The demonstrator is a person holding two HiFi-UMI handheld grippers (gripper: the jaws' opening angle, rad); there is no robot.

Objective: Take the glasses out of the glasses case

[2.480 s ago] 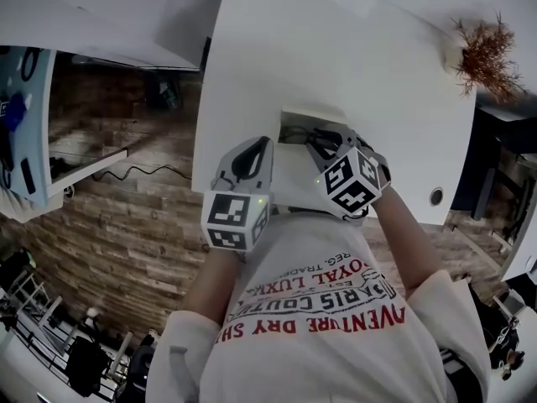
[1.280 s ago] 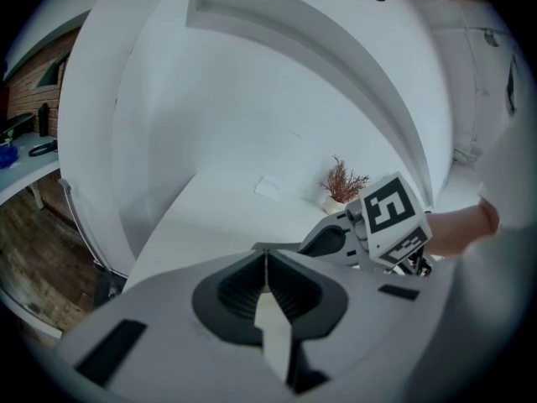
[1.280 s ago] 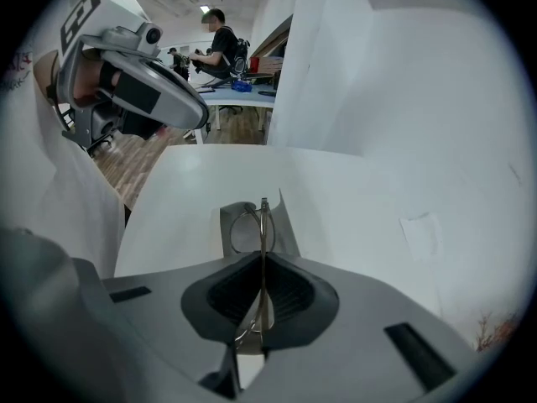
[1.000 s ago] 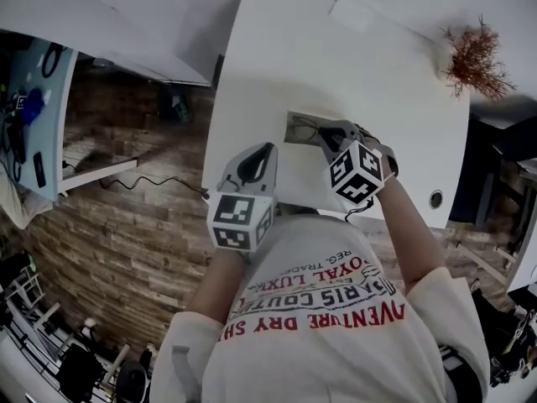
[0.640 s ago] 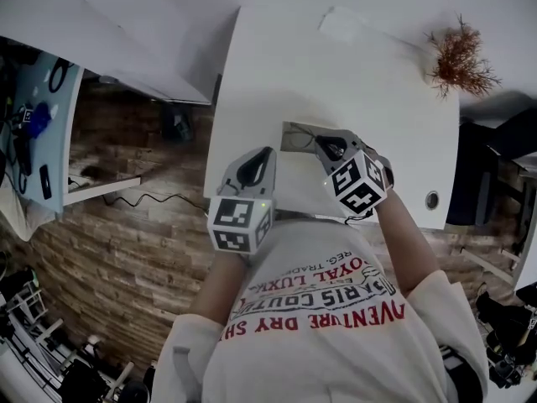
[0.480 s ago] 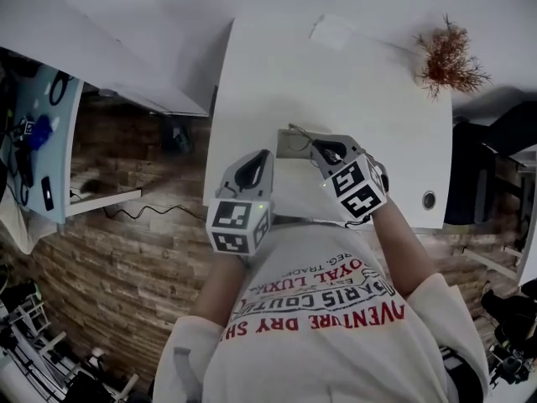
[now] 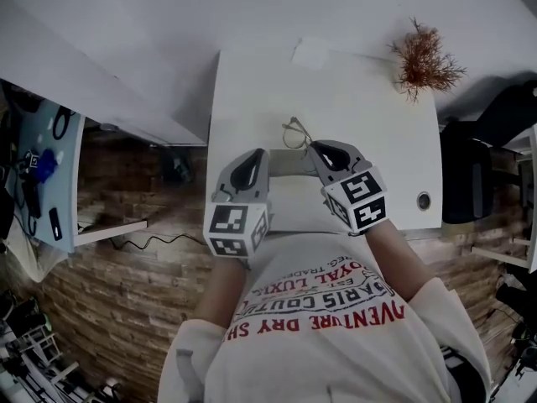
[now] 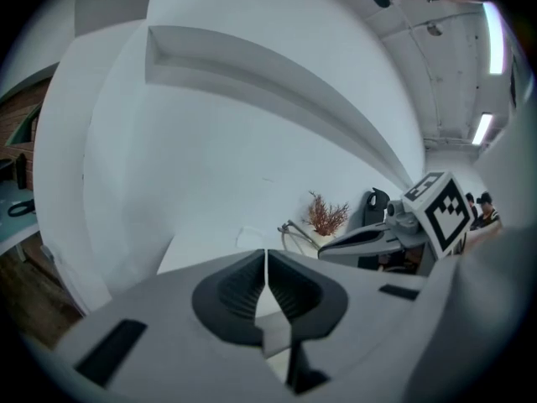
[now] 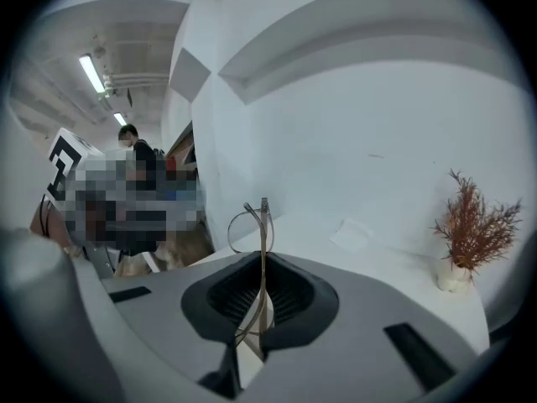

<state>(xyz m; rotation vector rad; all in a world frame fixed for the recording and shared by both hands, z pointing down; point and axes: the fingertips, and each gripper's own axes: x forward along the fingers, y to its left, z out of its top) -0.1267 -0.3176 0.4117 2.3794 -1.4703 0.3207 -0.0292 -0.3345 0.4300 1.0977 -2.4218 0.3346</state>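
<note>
Right gripper: I have it pinched tight on the thin wire frame of the glasses, and a lens loop stands up past the tips. Gripping the frame keeps the lenses untouched.
Left gripper: the jaws are pressed together, on the left edge of the glasses case as I judge it — to pin it down.
Glasses: in the right jaws, seemingly clear of the case and just far of it.
Case: open on the white table, between both grippers.
</note>
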